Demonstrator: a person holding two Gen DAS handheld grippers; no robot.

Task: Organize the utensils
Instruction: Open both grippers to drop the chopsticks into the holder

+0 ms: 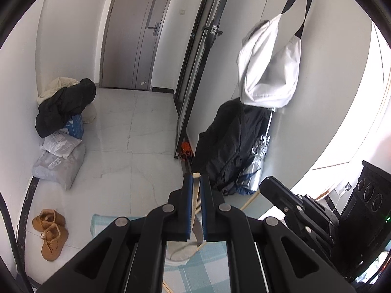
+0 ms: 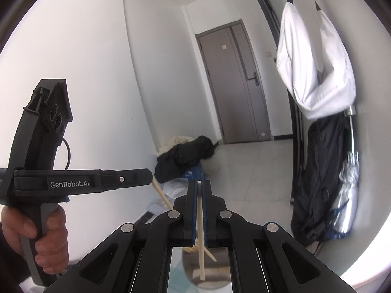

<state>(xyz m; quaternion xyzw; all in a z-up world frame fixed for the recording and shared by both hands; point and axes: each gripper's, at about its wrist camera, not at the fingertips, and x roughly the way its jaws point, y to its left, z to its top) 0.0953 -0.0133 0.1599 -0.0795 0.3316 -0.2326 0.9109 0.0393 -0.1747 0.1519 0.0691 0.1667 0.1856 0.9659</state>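
I count two grippers, each pinching one chopstick: left gripper clamps its chopstick; right gripper clamps its chopstick. Both sticks hang above one holder on the checked mat. Open floor lies ahead.

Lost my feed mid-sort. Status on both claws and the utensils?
Left claw shut on one chopstick. Right claw shut on another chopstick. Holder cup below, more sticks inside. Nothing in the way.

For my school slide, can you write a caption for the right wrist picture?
Right hand-held gripper shut on a wooden chopstick, left hand-held gripper alongside with another.
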